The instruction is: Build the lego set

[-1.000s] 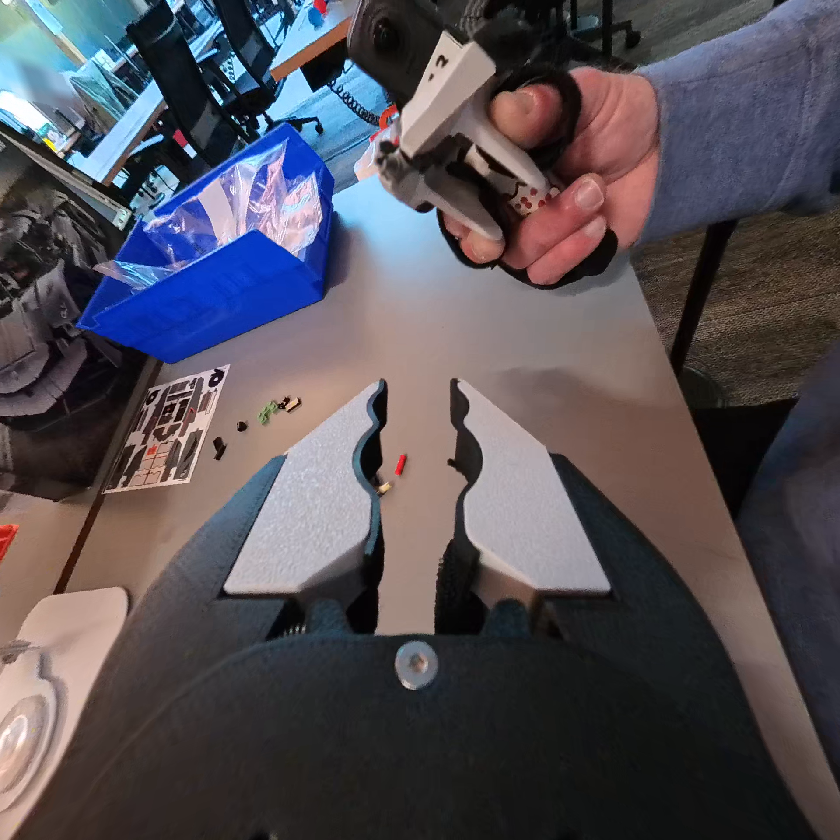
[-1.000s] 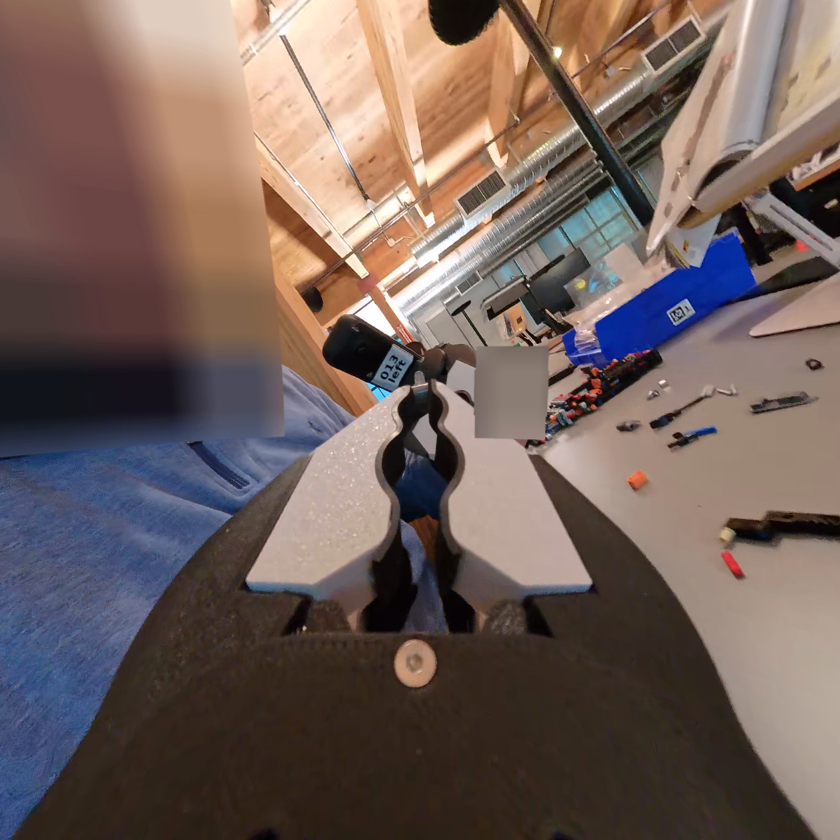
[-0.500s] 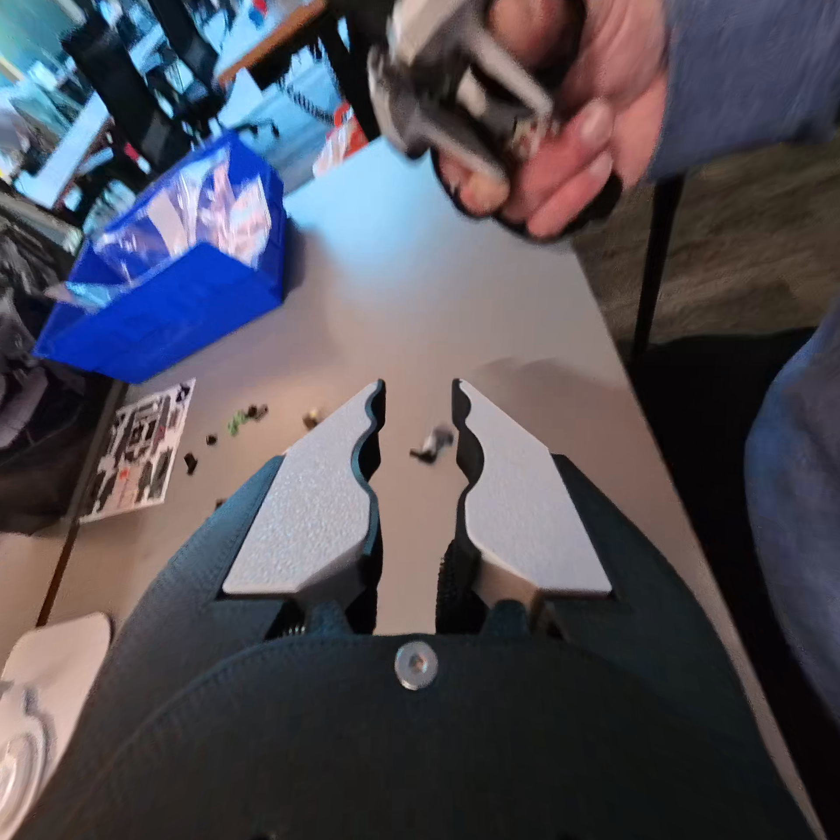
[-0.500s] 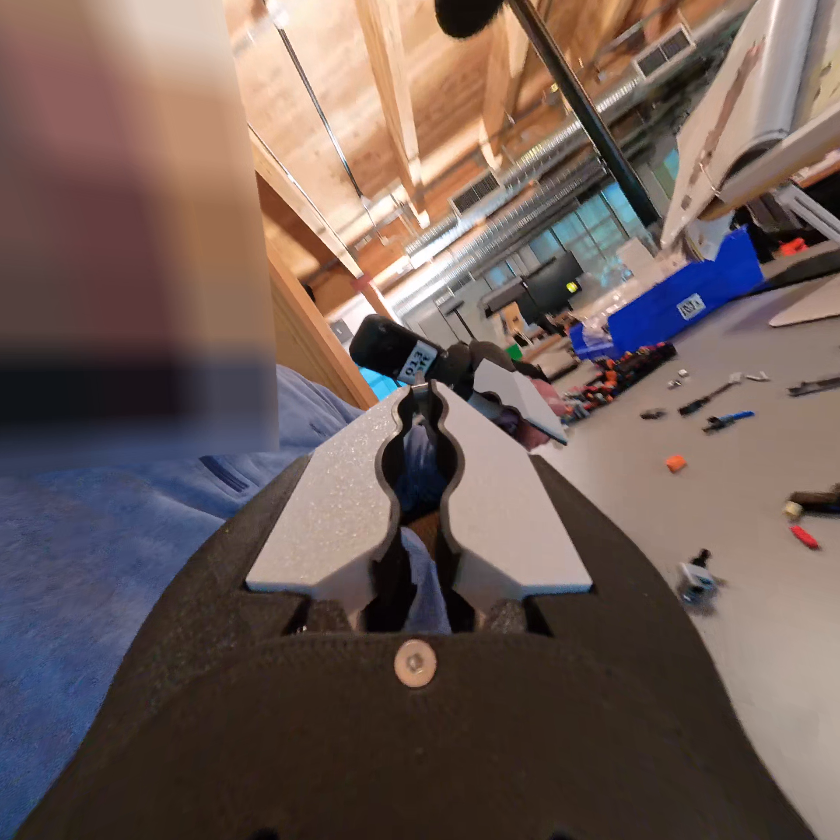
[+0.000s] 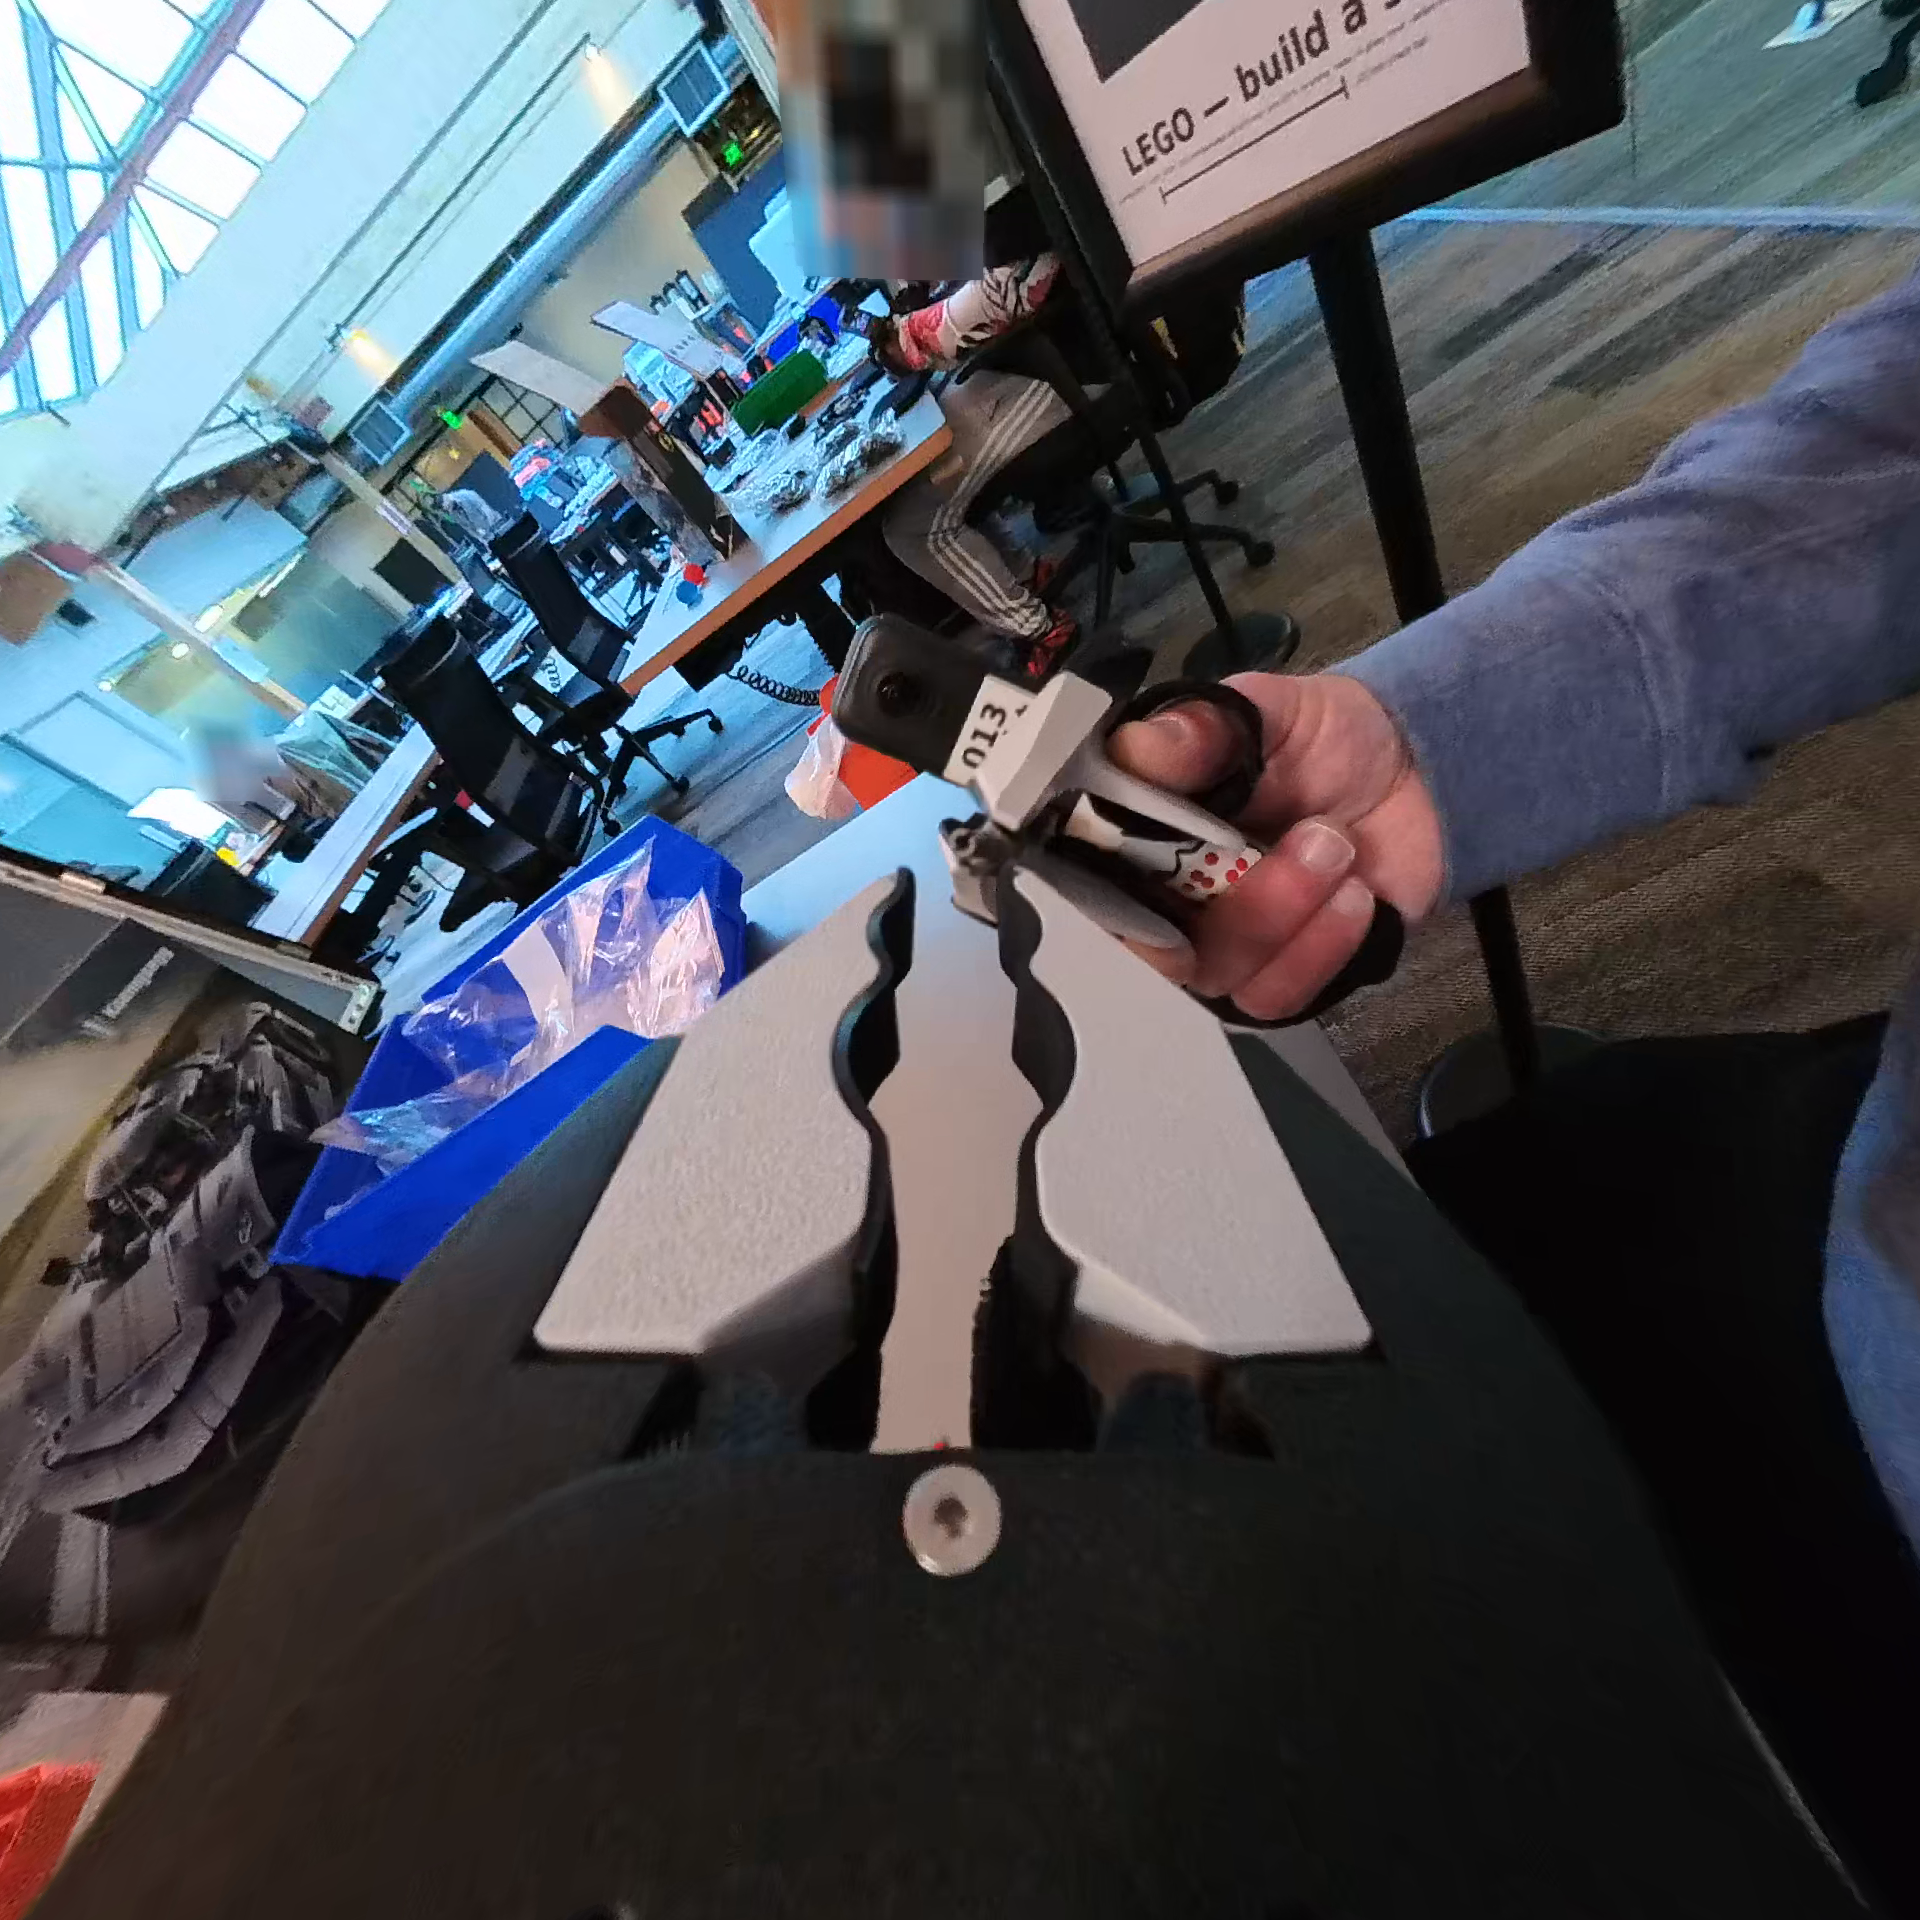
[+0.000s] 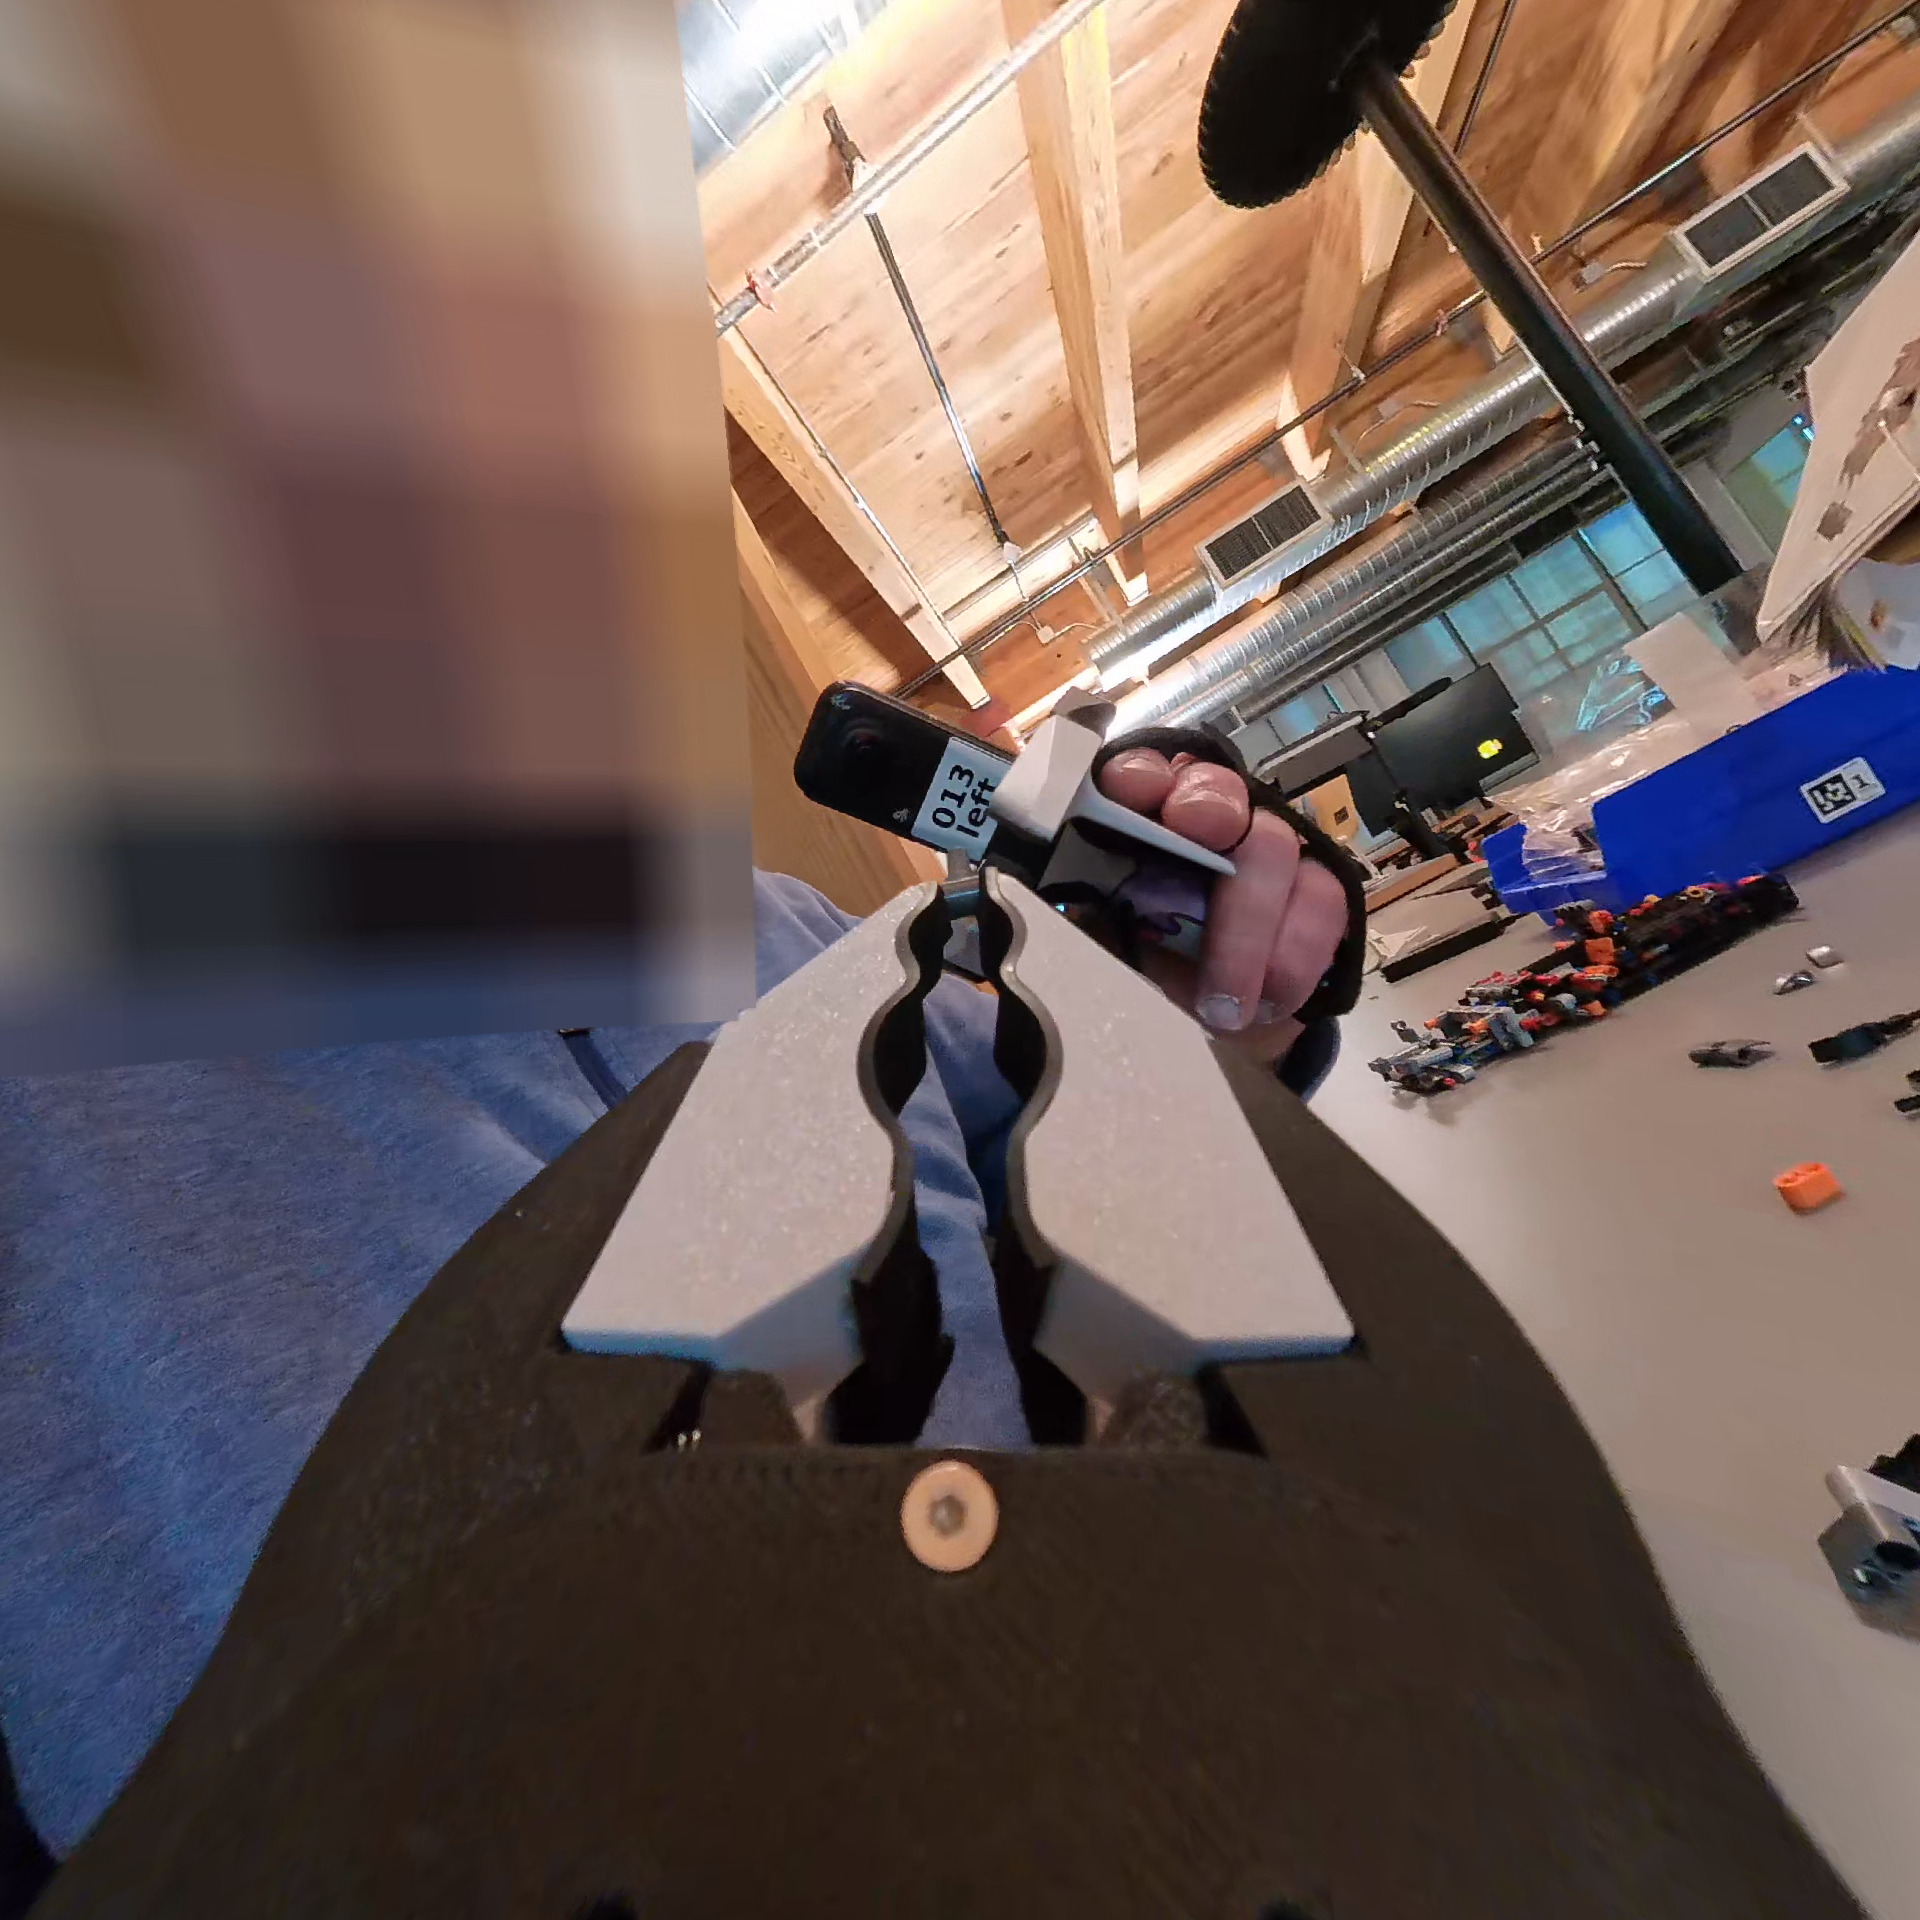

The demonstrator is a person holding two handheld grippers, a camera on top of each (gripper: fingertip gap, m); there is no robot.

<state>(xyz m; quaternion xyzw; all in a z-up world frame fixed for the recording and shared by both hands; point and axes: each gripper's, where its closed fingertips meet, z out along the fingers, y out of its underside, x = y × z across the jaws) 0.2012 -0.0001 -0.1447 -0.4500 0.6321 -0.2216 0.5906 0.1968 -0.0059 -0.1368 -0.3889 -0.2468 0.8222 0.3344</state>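
Observation:
My left gripper [image 5: 958, 891] is open and empty, raised above the grey table [image 5: 935, 1143]. My right gripper [image 6: 961, 891] is nearly closed, pinching a small dark grey lego piece [image 5: 968, 847] at its tips. In the left wrist view the right gripper [image 5: 1049, 821], held by a hand, faces my left fingertips and is almost touching them. In the right wrist view the left gripper [image 6: 1049, 821] and its hand are just beyond my tips. A long black and orange lego build [image 6: 1600, 977] lies on the table further off.
A blue bin with clear plastic bags [image 5: 520, 1049] stands on the left, and a printed box [image 5: 156, 1247] beside it. Loose pieces lie on the table: an orange one [image 6: 1808, 1188] and a grey block [image 6: 1883, 1538]. A sign stand [image 5: 1371, 468] is at the table's end. The tips of both grippers are at nearly the same place. Left tips and right tips are each some 20 cm from the grey block [image 6: 1883, 1538].
My left gripper tilted up off the table, so the loose pieces left its view. The two grippers came together tip to tip. The right gripper stayed closed on its piece.

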